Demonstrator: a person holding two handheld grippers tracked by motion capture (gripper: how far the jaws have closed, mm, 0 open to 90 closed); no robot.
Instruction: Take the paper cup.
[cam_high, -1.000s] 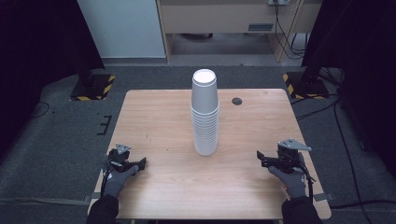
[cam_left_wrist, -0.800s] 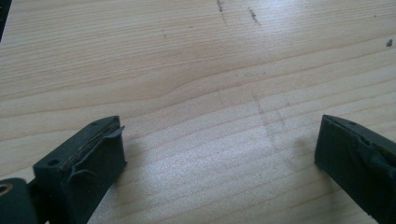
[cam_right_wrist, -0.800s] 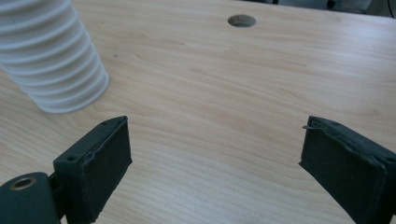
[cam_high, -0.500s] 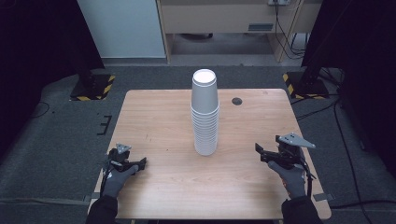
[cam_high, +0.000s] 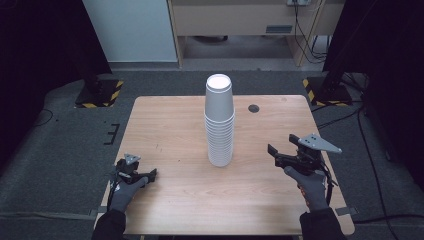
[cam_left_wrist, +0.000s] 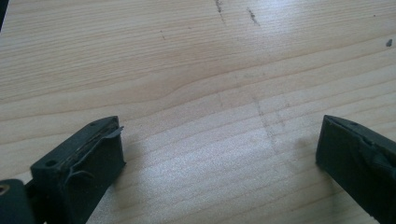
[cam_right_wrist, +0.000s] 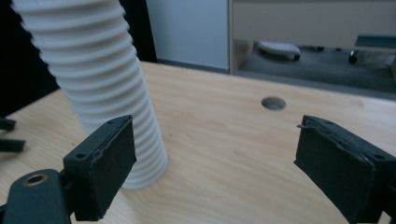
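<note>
Standing tall mid-bench, the cup stack (cam_high: 219, 122) is the risk: narrow at the foot, high, easily tipped. The right claw (cam_high: 274, 151), jaws wide apart and empty, is lifted off the bench (cam_high: 165, 120) and faces the stack's lower part from the right, near but apart. A low sideways knock there could topple everything; pinching too far down would lift many cups together. The left claw (cam_high: 150, 174), also wide and empty, rests near the bench's left front, well apart.

Matt white paper cups (cam_high: 219, 125), wooden table (cam_high: 165, 125)
</note>
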